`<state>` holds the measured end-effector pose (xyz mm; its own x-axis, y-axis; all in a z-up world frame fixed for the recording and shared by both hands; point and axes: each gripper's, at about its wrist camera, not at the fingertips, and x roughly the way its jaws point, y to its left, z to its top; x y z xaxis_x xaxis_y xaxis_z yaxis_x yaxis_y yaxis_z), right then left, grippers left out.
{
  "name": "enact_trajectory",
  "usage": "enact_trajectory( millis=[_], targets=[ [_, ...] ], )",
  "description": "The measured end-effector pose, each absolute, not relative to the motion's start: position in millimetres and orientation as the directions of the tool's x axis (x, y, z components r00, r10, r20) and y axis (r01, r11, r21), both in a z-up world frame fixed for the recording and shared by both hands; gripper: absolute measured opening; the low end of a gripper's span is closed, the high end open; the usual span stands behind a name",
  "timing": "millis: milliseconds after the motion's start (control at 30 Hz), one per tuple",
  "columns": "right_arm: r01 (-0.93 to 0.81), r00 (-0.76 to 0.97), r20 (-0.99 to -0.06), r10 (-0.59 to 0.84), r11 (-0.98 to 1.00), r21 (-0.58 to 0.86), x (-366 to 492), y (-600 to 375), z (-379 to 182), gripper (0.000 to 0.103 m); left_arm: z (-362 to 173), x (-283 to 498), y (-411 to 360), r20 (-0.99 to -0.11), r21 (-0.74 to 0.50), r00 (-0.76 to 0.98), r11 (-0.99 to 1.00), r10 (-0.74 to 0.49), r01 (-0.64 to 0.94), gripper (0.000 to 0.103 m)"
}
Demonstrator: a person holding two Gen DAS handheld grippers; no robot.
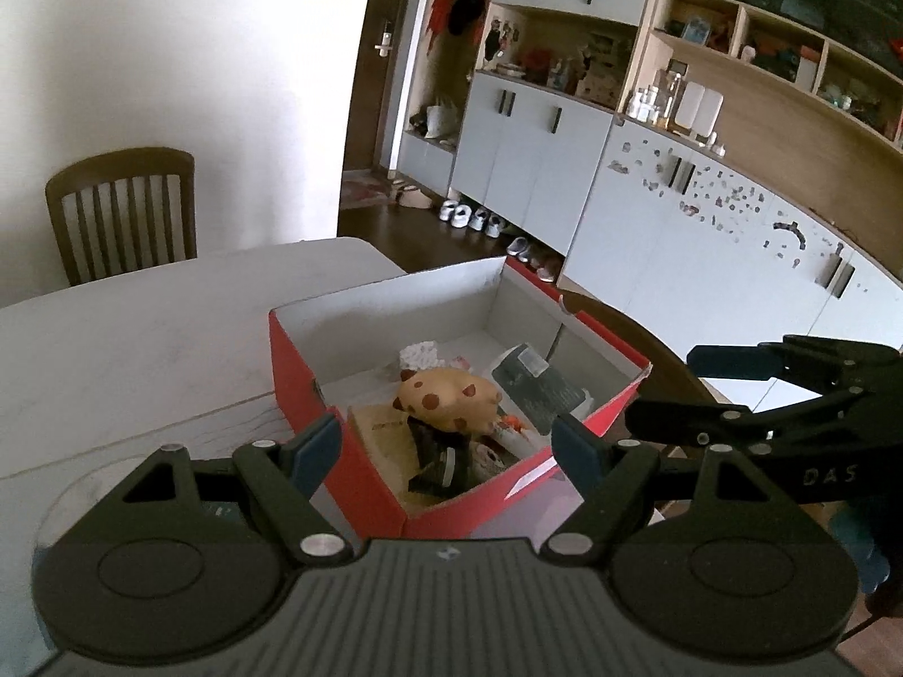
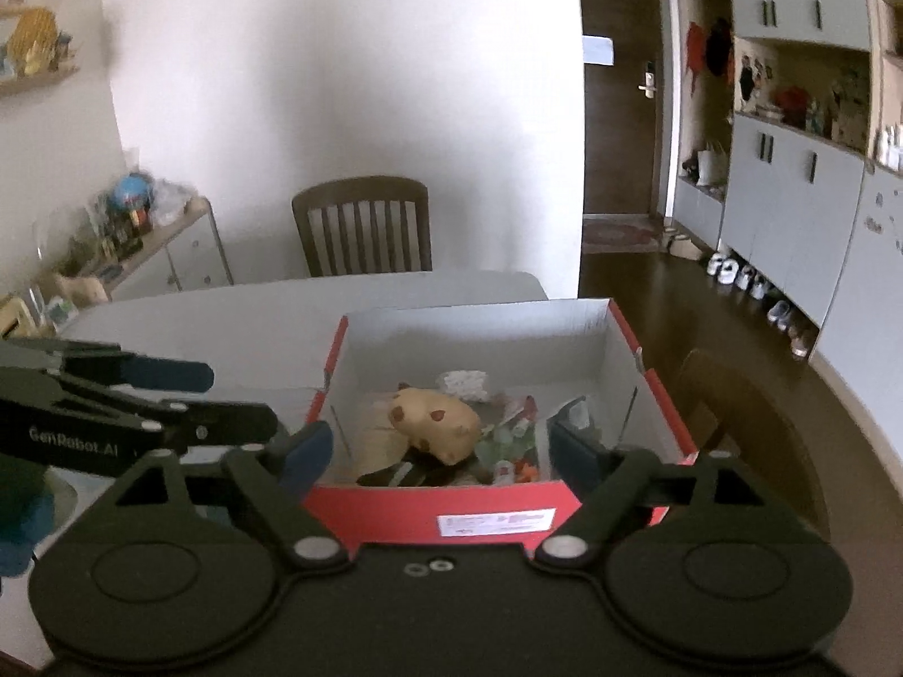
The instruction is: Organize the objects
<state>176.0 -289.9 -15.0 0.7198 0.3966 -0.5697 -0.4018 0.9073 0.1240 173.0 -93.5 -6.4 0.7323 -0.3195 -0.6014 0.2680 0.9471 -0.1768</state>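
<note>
- An open red cardboard shoebox with a white inside (image 1: 338,468) (image 2: 496,513) sits on a pale grey bench (image 1: 141,338) (image 2: 226,310), near the bench's right edge.
- Inside the box lies a jumble of small things; on top, a tan plush toy with brown spots (image 1: 448,398) (image 2: 434,420), roughly in the middle.
- Just beyond the toy, toward the far wall of the box, is a crumpled white lump (image 1: 419,355) (image 2: 464,383) — too blurred to identify.
- To the right of the toy, a dark flat packet with a white edge (image 1: 539,389) leans tilted inside the box.
- The left tongs (image 1: 448,448) hover over the near left corner of the box, blue-padded fingers spread wide, holding nothing.
- The right tongs (image 2: 437,451) hover over the near end of the box — also spread wide, with nothing between them.
- Each pair of tongs shows in the other's view: the right tongs (image 1: 728,389) beside the box's right side, the left tongs (image 2: 186,400) above the bench to the box's left.
- A dark wooden slat-backed chair (image 1: 121,214) (image 2: 364,225) stands at the bench's far side, against a white wall.
- Grey cabinets with open wooden shelves (image 1: 564,169) (image 2: 790,197) line the room's right side, with shoes on the floor below them.
</note>
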Motion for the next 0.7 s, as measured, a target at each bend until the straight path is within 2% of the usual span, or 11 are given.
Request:
enact_trajectory(
  millis=[100, 167, 267, 700],
  targets=[
    [-0.397, 0.724, -0.559, 0.403, 0.907, 0.141, 167, -291, -15, 0.090, -5, 166, -94, -0.597, -0.173, 0.737, 0.948, -0.316, 0.266, 0.087],
    [-0.400, 0.726, -0.551, 0.412, 0.904, 0.149, 162, -291, -15, 0.095, -5, 162, -93, -0.592, -0.169, 0.742, 0.949, -0.314, 0.266, 0.095],
    [-0.391, 0.735, -0.536, 0.416, 0.905, 0.166, 154, -291, -13, 0.103, -2, 155, -91, -0.584, -0.158, 0.753, 0.952, -0.303, 0.261, 0.101],
    [-0.357, 0.761, -0.524, 0.383, 0.921, 0.156, 133, -290, -8, 0.103, 7, 136, -90, -0.561, -0.123, 0.785, 0.964, -0.262, 0.234, 0.102]
  ],
)
